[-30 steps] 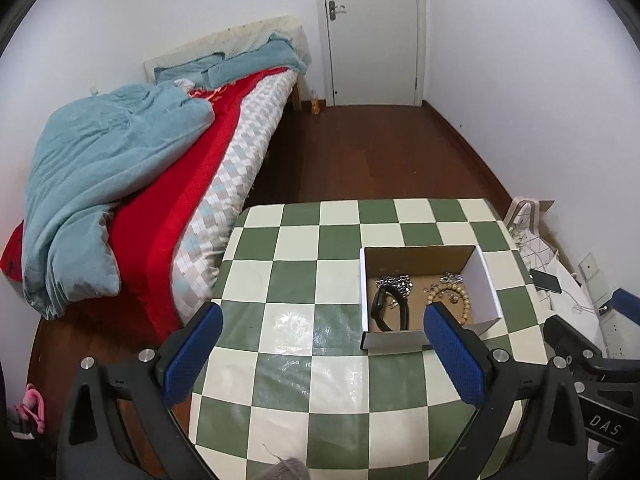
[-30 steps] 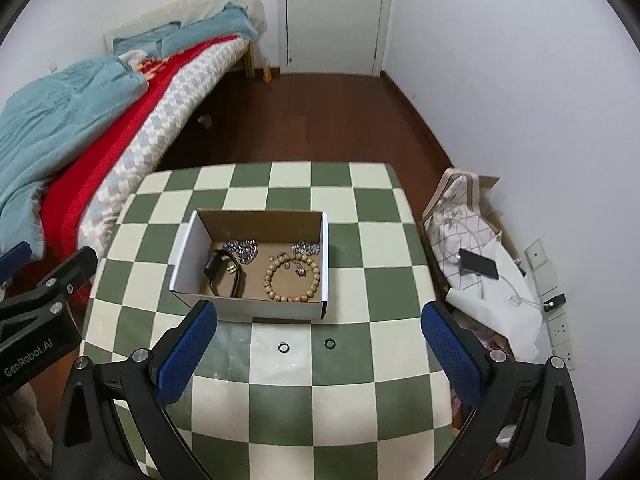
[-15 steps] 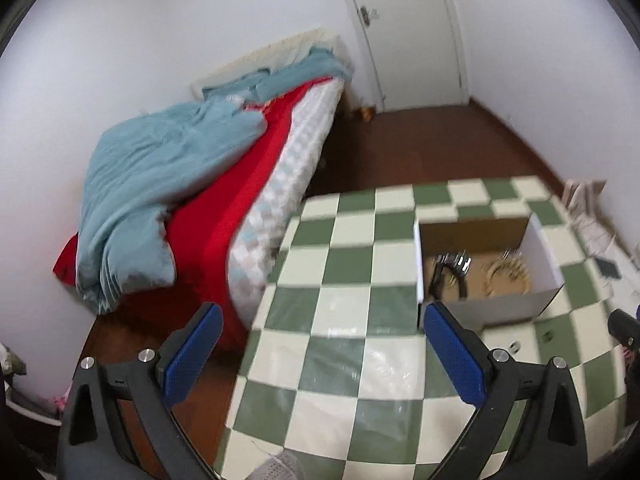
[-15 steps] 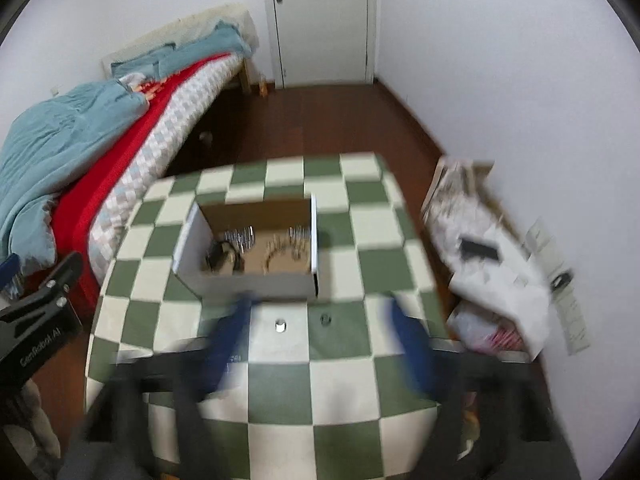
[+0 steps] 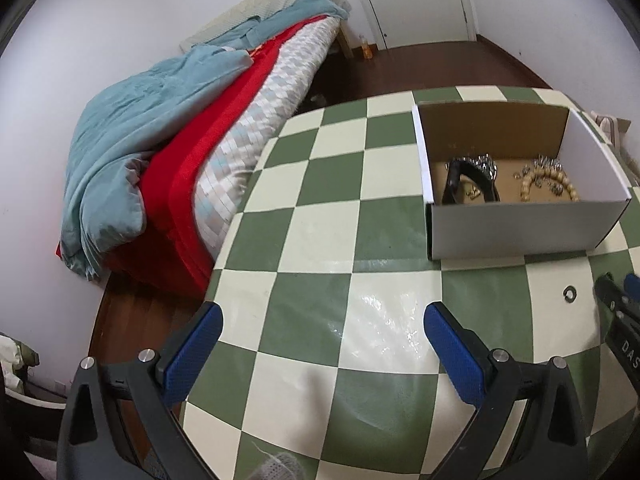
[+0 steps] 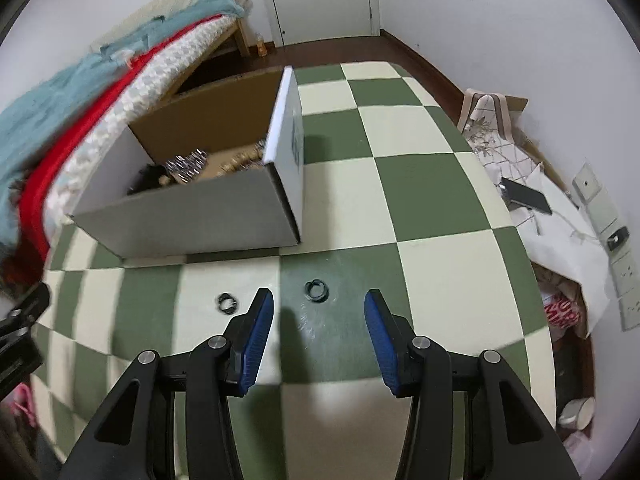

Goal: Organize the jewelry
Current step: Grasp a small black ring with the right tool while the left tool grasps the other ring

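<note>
Jewelry box (image 5: 520, 216) on the checkered table (image 5: 320, 240), two rings outside it.
Left view: left claw (image 5: 322, 344) hangs open over bare table. Right view: right claw (image 6: 318, 332) gapes, empty, just short of one ring (image 6: 317, 290); the other ring (image 6: 227, 303) lies beside it.

A box (image 6: 192, 216) is sitting on the table (image 6: 432, 208) ahead of me, a little to my left, with jewelry lying inside. Two rings (image 6: 317, 291) (image 6: 227, 303) are lying side by side before it. A bed (image 5: 192, 120) is standing left of the table.
</note>
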### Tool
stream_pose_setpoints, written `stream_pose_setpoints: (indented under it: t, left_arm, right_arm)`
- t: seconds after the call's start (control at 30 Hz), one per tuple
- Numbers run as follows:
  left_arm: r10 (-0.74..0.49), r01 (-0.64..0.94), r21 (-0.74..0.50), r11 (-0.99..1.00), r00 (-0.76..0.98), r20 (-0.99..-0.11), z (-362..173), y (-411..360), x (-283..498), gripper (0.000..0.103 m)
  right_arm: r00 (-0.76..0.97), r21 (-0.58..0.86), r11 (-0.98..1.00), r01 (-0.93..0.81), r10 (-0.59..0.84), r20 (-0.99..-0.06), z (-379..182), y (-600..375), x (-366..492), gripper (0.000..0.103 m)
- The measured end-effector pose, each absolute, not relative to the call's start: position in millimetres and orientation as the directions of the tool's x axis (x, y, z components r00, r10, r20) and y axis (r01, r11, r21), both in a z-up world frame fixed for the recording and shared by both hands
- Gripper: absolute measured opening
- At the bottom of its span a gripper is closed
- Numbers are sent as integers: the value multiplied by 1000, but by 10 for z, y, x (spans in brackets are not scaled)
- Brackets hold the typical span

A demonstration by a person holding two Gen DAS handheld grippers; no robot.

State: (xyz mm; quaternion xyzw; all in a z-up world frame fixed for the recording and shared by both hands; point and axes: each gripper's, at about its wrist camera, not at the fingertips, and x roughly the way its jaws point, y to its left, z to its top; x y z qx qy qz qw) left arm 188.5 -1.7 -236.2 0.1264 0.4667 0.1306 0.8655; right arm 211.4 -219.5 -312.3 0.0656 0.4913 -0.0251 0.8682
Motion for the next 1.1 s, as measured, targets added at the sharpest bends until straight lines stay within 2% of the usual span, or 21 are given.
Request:
stream_pose_setpoints:
  t: [0.13, 0.17, 0.2, 0.27, 0.5, 0.7, 0.83, 0.9, 1.0, 1.03, 1.07, 1.1]
  left_arm:
    - [331, -101, 328, 939, 515, -791, -2425, -15, 1912, 102]
    - [328, -98, 326, 940, 513, -793, -2434, -24, 1916, 102]
    - [323, -93, 322, 942, 513, -795, -2444, -39, 1921, 102]
    - [307, -79, 312, 947, 513, -801, -2454, -88, 1928, 102]
    - [162, 18, 196, 980, 498, -852, -2520, -482, 2005, 102]
    - [70, 143, 156, 977, 479, -875, -2680, -991, 2094, 100]
    - [43, 192, 146, 971, 457, -888, -2785, -1193, 2096, 89]
    - [32, 210, 141, 968, 450, -893, -2819, -1254, 2097, 88]
    - [1, 232, 120, 965, 456, -890, -2811, -1300, 2097, 78]
    - [-8, 238, 113, 965, 455, -890, -2814, -1300, 2110, 71]
    - [-22, 248, 102, 963, 453, -891, -2802, -1311, 2119, 58]
    - [-37, 257, 90, 962, 450, -892, -2792, -1324, 2124, 50]
  right_arm:
    - [534, -1, 998, 70, -38, -845, -3204, -2055, 2174, 45]
    - [539, -17, 998, 60, -47, -841, -3204, -2025, 2175, 35]
    - [549, -23, 999, 46, -45, -834, -3205, -1991, 2169, 12]
    - [551, -52, 998, 37, -64, -832, -3200, -1940, 2165, 13]
    - [572, 70, 990, 124, -14, -820, -3030, -2245, 1971, 13]
    - [575, 87, 978, 188, -38, -817, -2915, -2533, 1869, 13]
    - [569, 87, 970, 226, -59, -820, -2907, -2681, 1833, 13]
    - [564, 94, 966, 242, -61, -823, -2925, -2753, 1823, 13]
    - [559, 94, 963, 253, -66, -827, -2957, -2807, 1817, 13]
    - [558, 97, 962, 257, -65, -828, -2965, -2822, 1813, 13]
    - [557, 99, 960, 261, -66, -828, -2972, -2834, 1808, 13]
    - [557, 101, 959, 264, -66, -828, -2979, -2845, 1801, 13]
